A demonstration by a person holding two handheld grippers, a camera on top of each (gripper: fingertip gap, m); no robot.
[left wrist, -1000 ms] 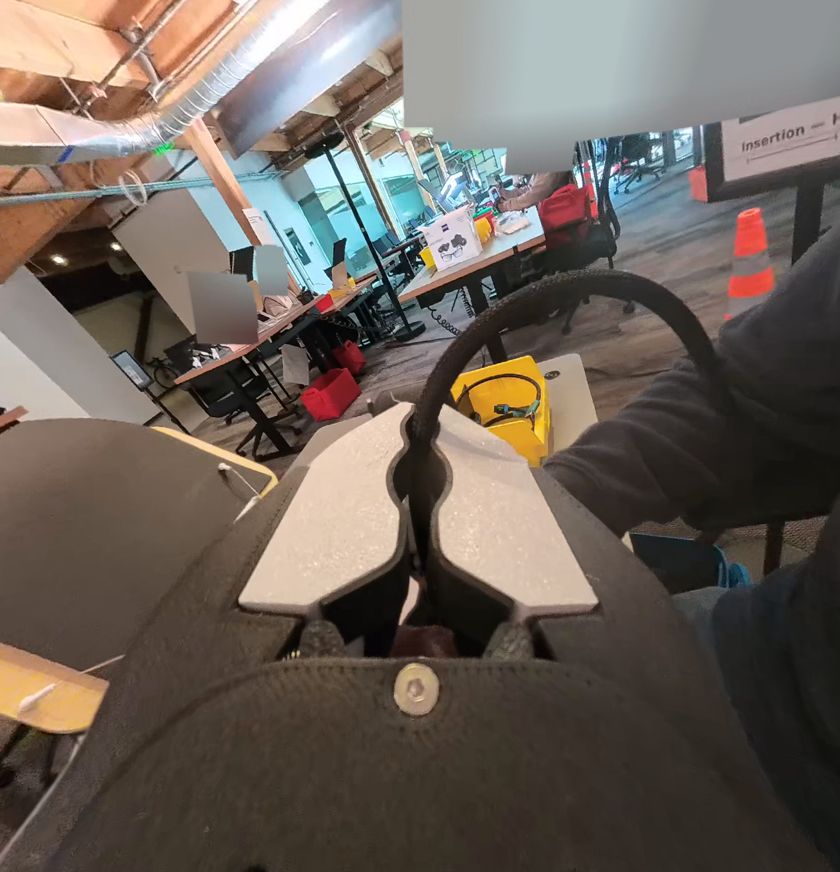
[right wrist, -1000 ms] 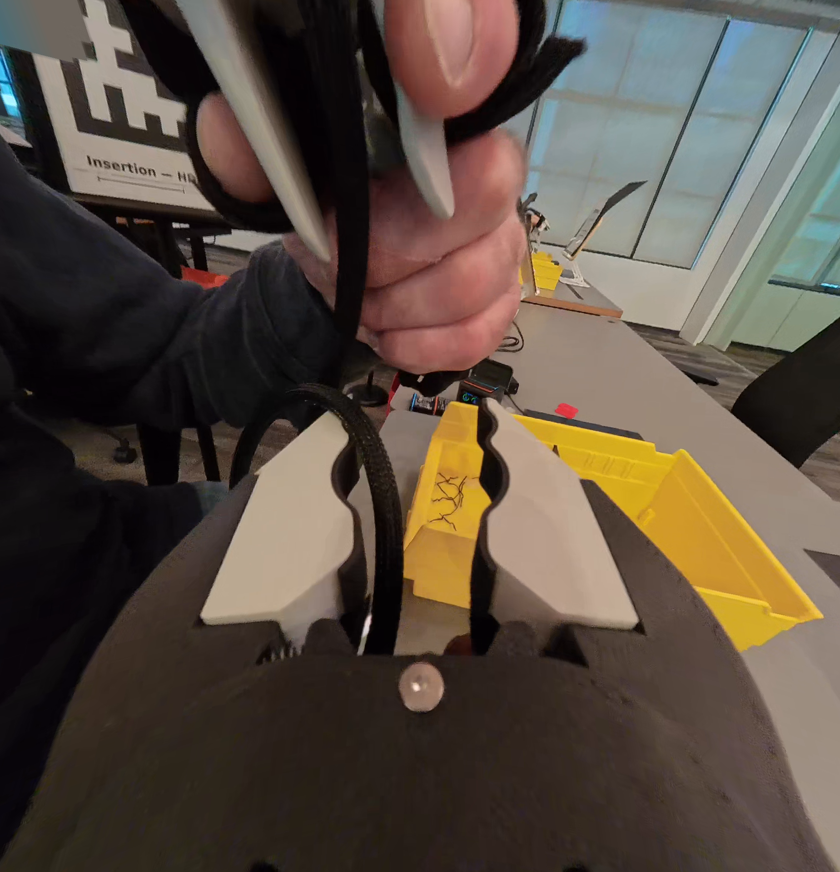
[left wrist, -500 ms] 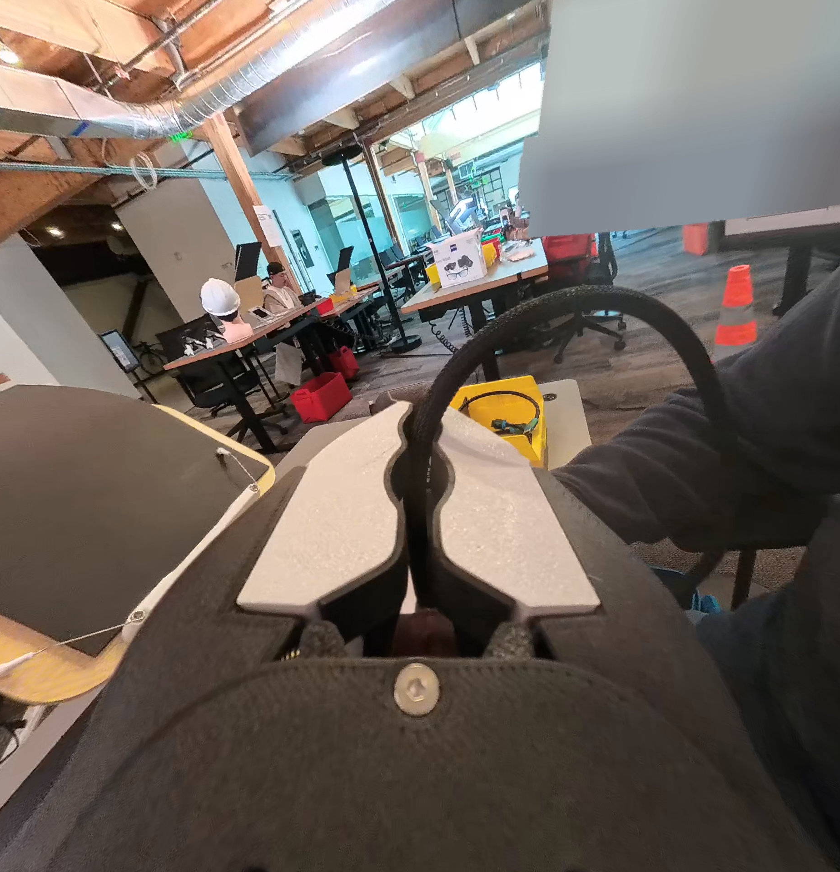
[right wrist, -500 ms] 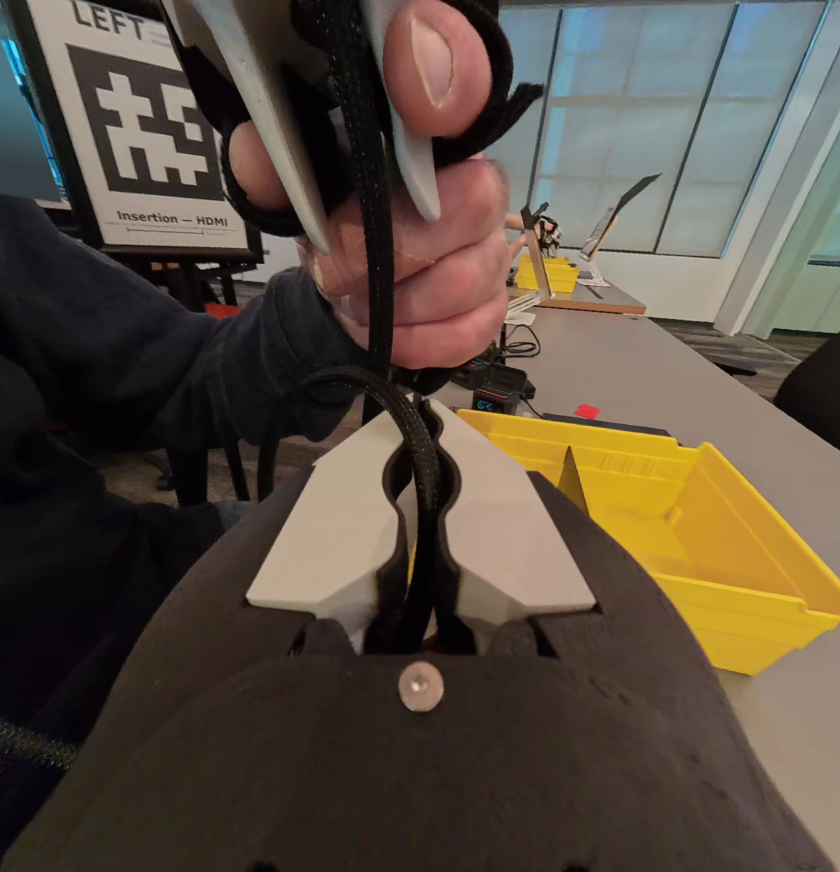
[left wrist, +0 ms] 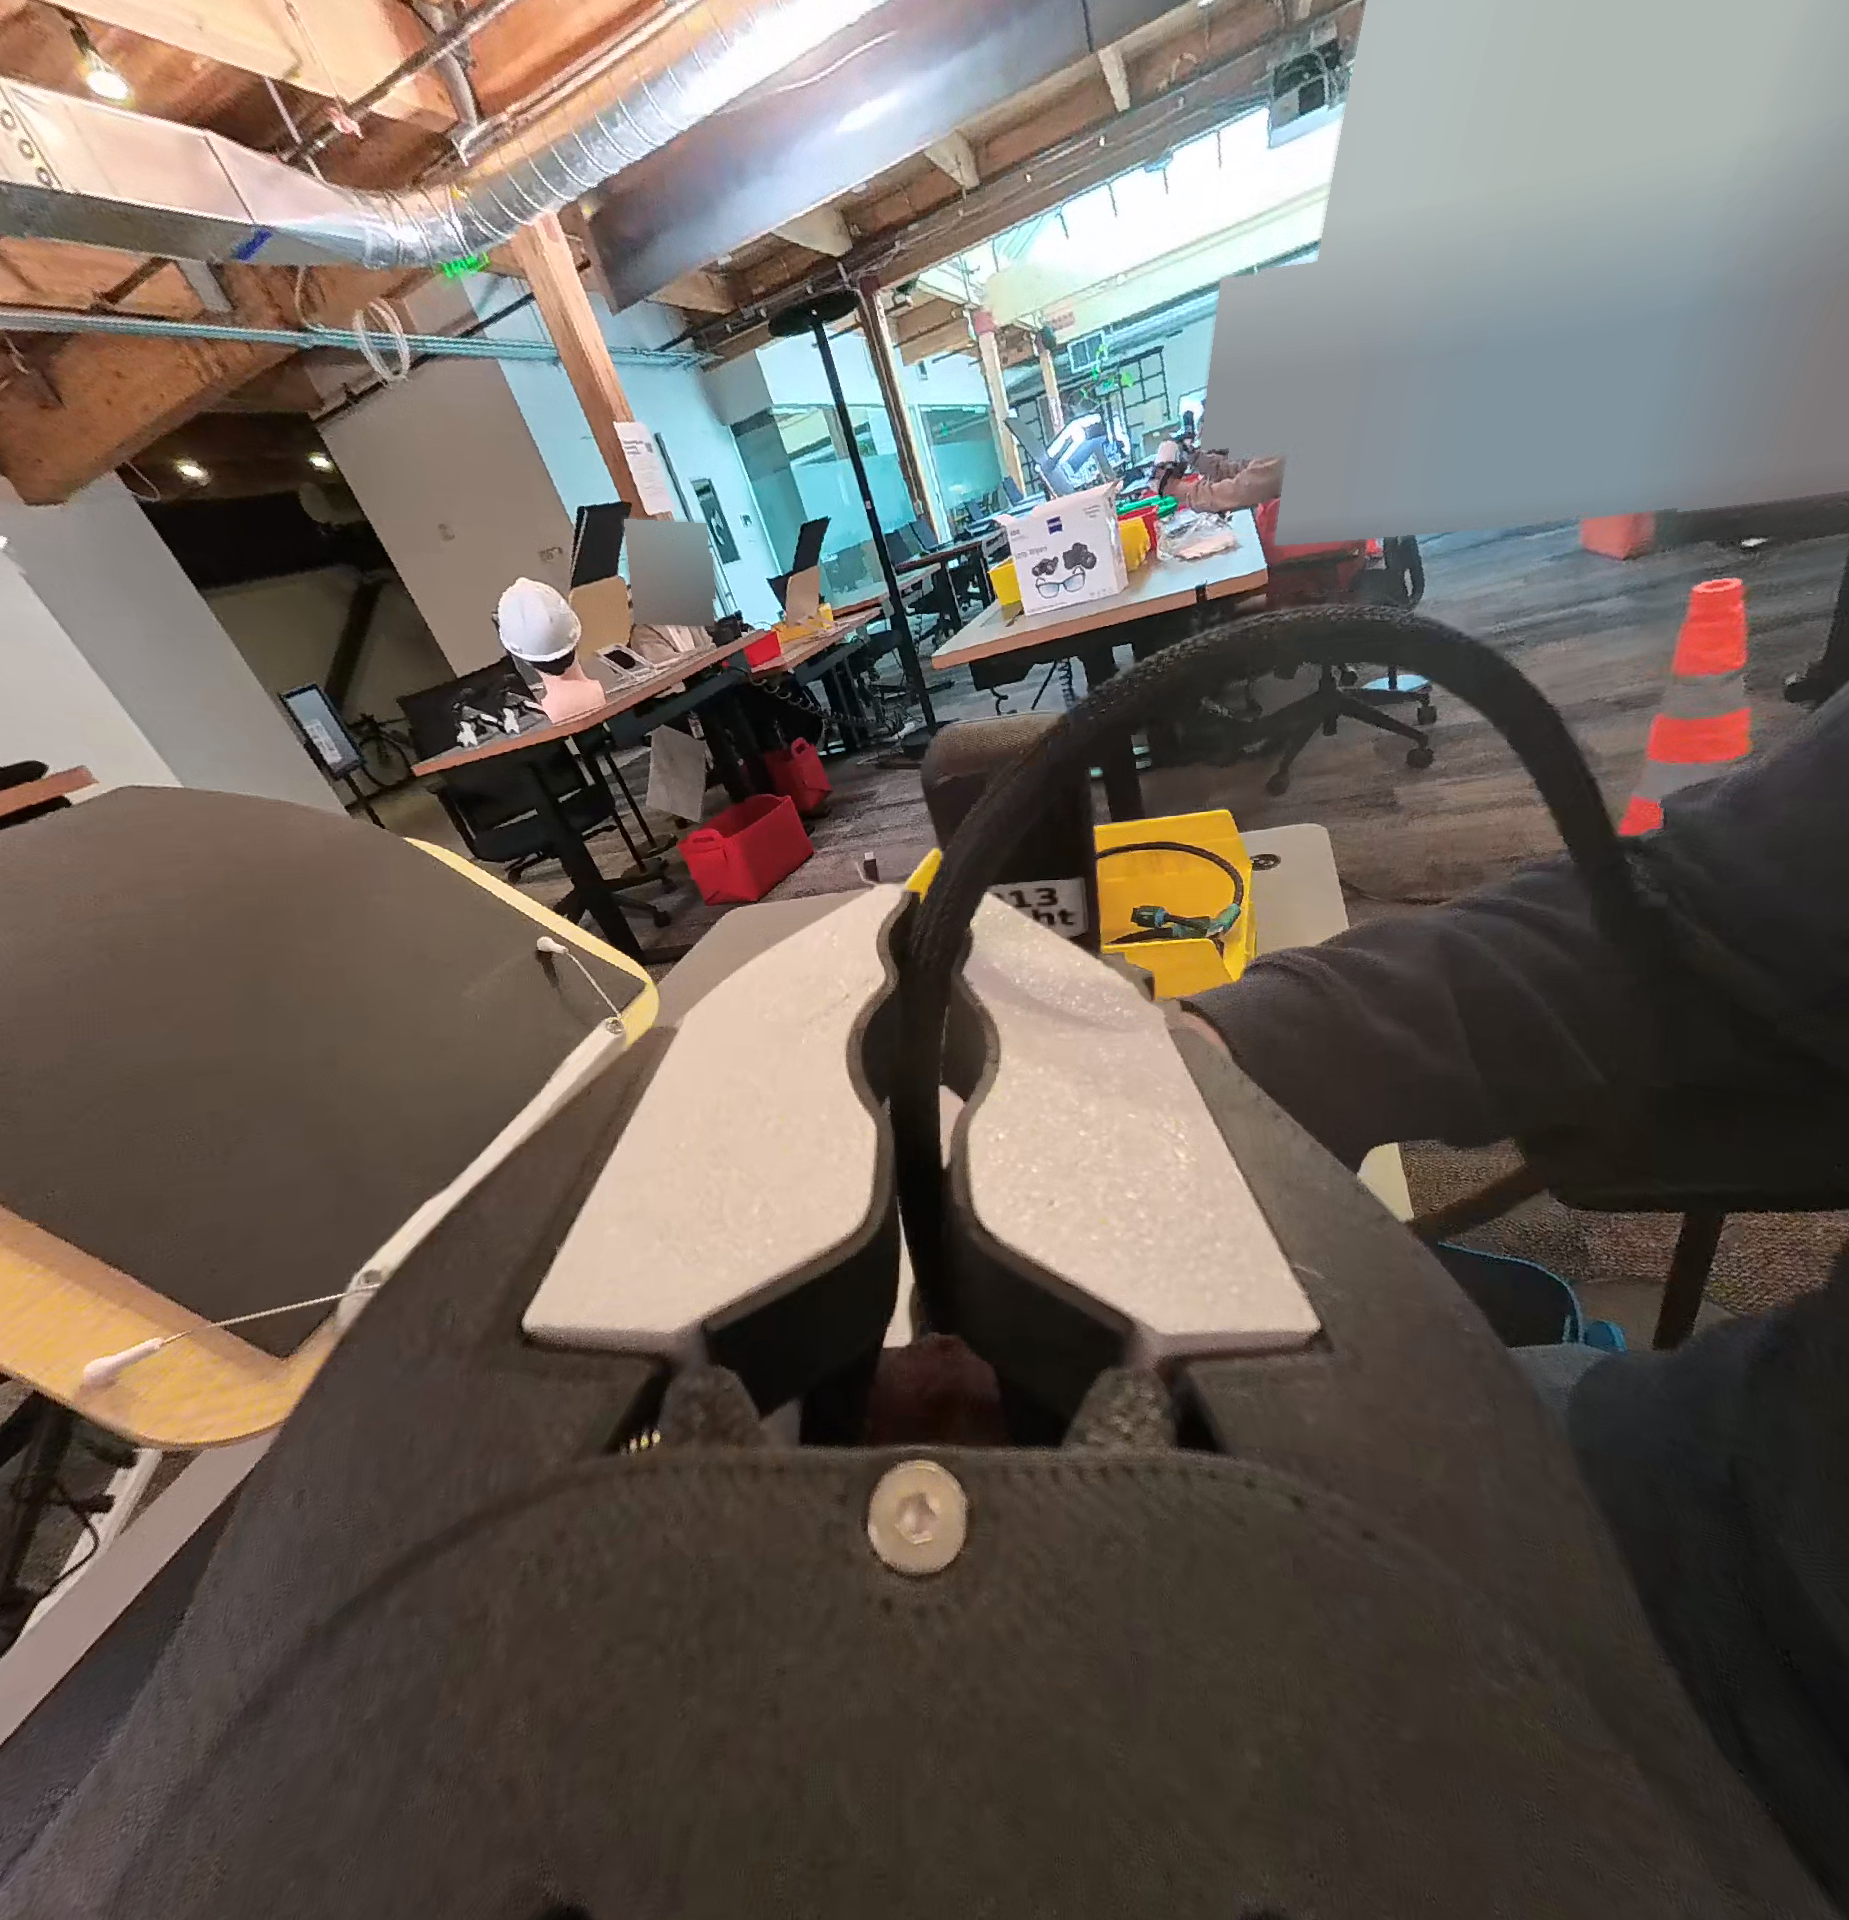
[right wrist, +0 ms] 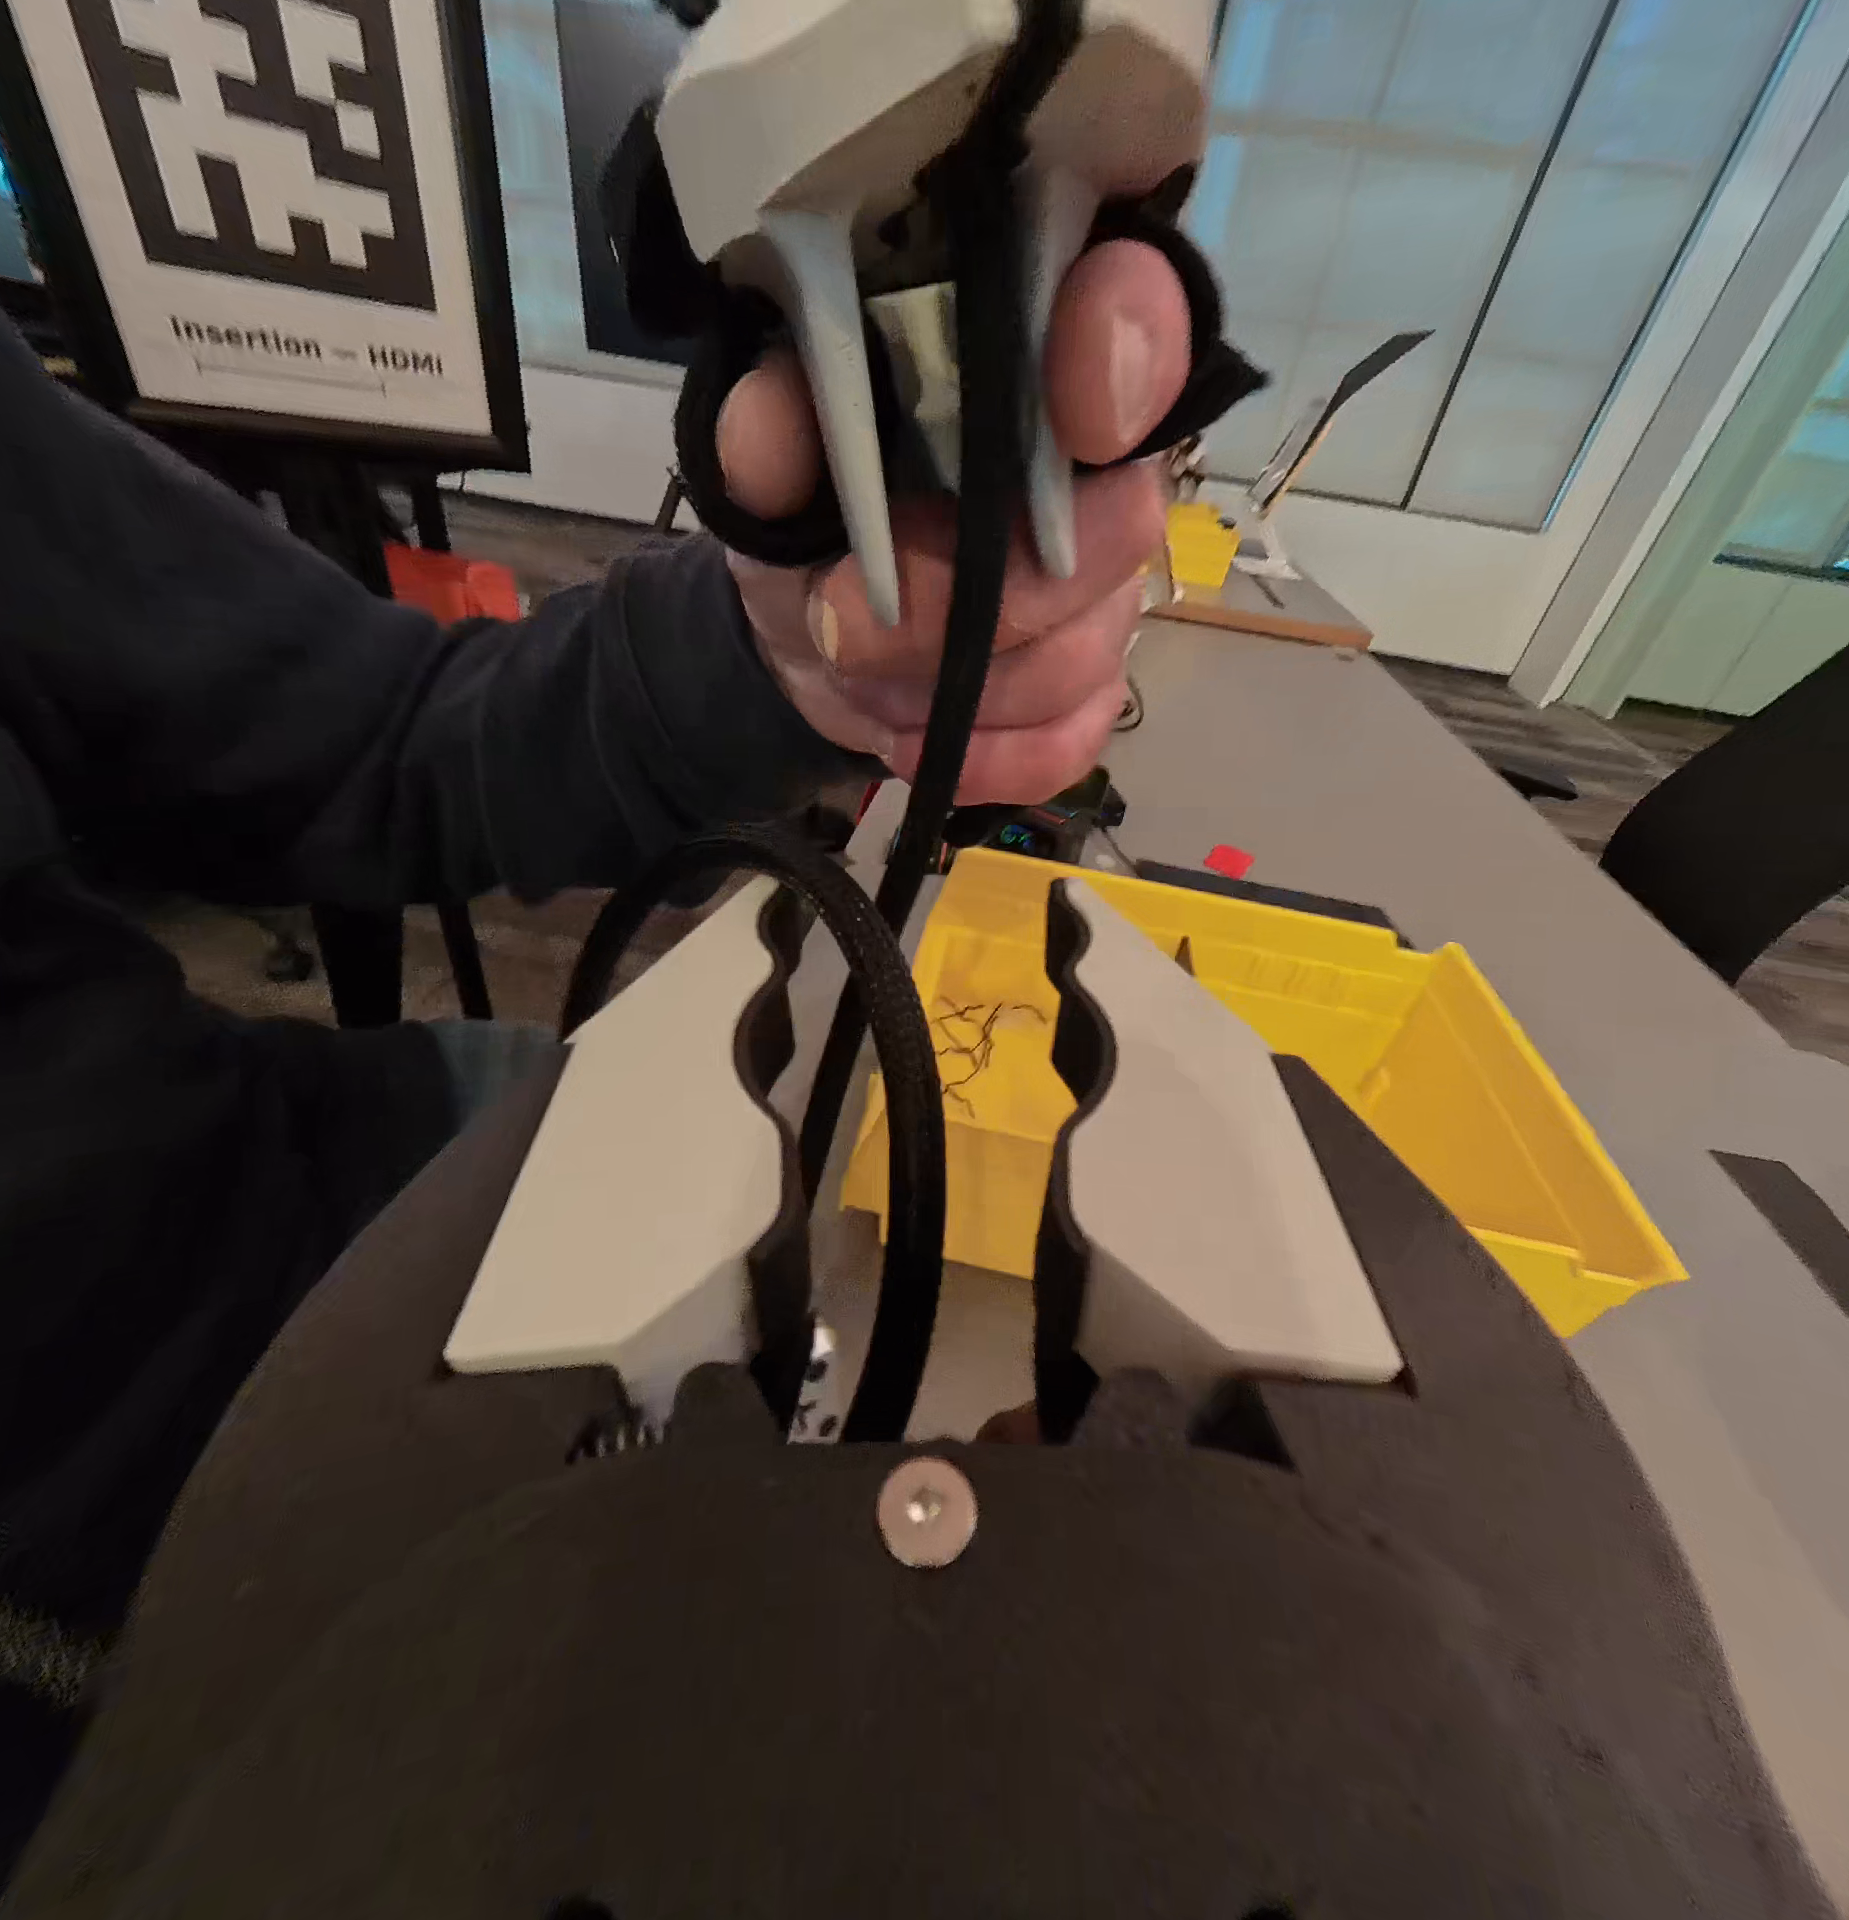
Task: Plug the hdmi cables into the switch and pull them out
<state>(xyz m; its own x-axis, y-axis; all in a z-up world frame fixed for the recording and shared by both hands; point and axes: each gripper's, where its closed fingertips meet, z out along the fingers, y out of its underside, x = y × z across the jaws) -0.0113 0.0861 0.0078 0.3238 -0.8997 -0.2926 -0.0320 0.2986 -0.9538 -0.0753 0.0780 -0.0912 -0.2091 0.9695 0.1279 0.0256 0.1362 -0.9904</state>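
Arching rightward, cable (left wrist: 1315, 634) clamped lengthwise in left fingers (left wrist: 774, 1091); right fingers (right wrist: 639, 1143) spread.

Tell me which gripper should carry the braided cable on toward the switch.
Left, probably. The left gripper is shut on the black braided cable, which arcs out from between its fingers. The right gripper is open; the cable only passes loosely through its gap. No switch shows in either view.

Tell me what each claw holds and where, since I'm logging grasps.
Left claw is shut on the black braided cable, mid-length. Right claw is open, holding nothing.
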